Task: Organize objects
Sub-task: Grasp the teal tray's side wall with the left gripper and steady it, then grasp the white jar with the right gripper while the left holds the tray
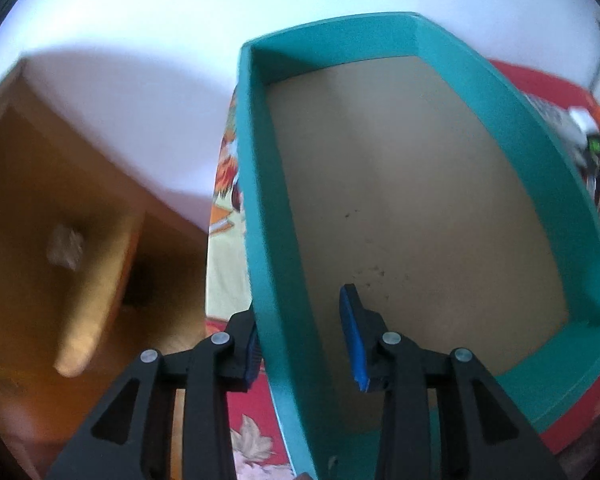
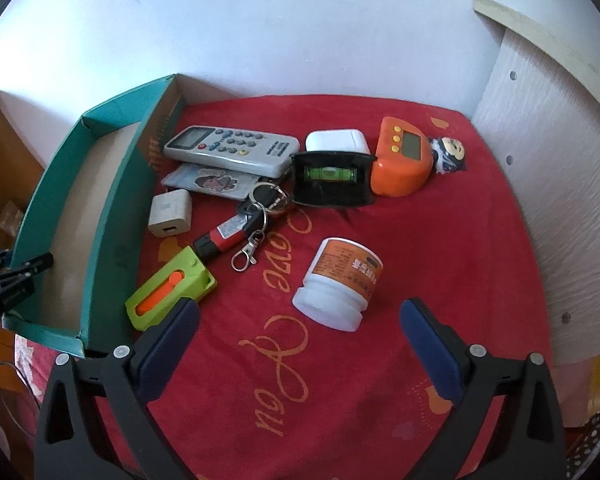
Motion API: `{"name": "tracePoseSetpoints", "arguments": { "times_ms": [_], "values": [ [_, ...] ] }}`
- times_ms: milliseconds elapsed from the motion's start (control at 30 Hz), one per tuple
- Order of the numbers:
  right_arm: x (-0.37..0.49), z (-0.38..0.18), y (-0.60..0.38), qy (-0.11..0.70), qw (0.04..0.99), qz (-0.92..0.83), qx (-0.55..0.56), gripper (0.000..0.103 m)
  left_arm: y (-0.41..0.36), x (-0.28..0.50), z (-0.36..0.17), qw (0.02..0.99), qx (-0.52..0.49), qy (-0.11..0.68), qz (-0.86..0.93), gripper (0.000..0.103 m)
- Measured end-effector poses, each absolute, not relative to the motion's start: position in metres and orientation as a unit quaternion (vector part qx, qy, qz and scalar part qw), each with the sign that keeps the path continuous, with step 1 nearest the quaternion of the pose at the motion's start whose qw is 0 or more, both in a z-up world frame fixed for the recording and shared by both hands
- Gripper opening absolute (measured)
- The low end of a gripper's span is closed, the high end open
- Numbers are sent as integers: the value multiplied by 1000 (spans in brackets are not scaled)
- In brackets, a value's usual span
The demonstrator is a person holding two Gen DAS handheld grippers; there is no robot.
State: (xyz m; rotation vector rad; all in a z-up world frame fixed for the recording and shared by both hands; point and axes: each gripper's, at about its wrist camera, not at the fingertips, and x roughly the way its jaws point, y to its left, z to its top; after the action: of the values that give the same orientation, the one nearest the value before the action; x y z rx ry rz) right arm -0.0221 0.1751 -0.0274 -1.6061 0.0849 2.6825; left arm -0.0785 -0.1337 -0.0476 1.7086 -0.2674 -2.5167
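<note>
On red cloth (image 2: 440, 240), my right gripper (image 2: 300, 344) hovers, fingers wide apart, nothing between. White jar (image 2: 338, 284) lies on side just beyond fingertips. Farther left: green-orange cutter (image 2: 170, 286), white charger (image 2: 170, 213), keys with red fob (image 2: 244, 228), grey remote (image 2: 232, 150). Farther right: black level (image 2: 330, 178), orange timer (image 2: 402, 160). At far left, teal box (image 2: 112, 216), only bare cardboard floor visible. My left gripper (image 1: 304, 340) straddles its left wall (image 1: 260, 200), fingers apart, not squeezing.
</note>
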Motion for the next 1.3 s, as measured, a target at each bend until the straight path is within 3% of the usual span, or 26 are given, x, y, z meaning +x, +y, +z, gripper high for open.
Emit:
{"name": "tracePoseSetpoints", "arguments": {
  "times_ms": [33,100,167,233,467,667,1033,1167,1233,1300],
  "values": [
    [-23,-29,176,29,8,855,-518,102,-138,-80,-47,45,564,-69,-821,33],
    [-23,-33,179,35,8,852,-523,102,-142,-76,-48,35,563,-56,-824,23],
    [-23,-34,183,40,8,850,-525,102,-129,-66,-50,33,532,-156,-831,20],
    [-22,-35,185,42,10,850,-526,102,-115,-51,-58,14,511,-242,-824,19],
    [-22,-37,190,42,12,846,-531,100,-124,-45,-59,-49,503,-258,-824,20],
    [-21,-36,195,46,20,846,-531,99,-117,-46,-63,-11,488,-293,-822,23],
    [-25,-41,208,77,16,837,-542,95,-164,-61,-54,5,616,13,-788,23],
    [-21,-50,203,68,13,834,-548,94,-161,-51,-54,22,600,5,-799,21],
    [-21,-57,203,70,17,828,-557,91,-160,-49,-55,35,590,-9,-807,12],
    [-18,-58,205,71,20,829,-554,91,-162,-45,-54,39,586,-23,-809,9]
  ]
}}
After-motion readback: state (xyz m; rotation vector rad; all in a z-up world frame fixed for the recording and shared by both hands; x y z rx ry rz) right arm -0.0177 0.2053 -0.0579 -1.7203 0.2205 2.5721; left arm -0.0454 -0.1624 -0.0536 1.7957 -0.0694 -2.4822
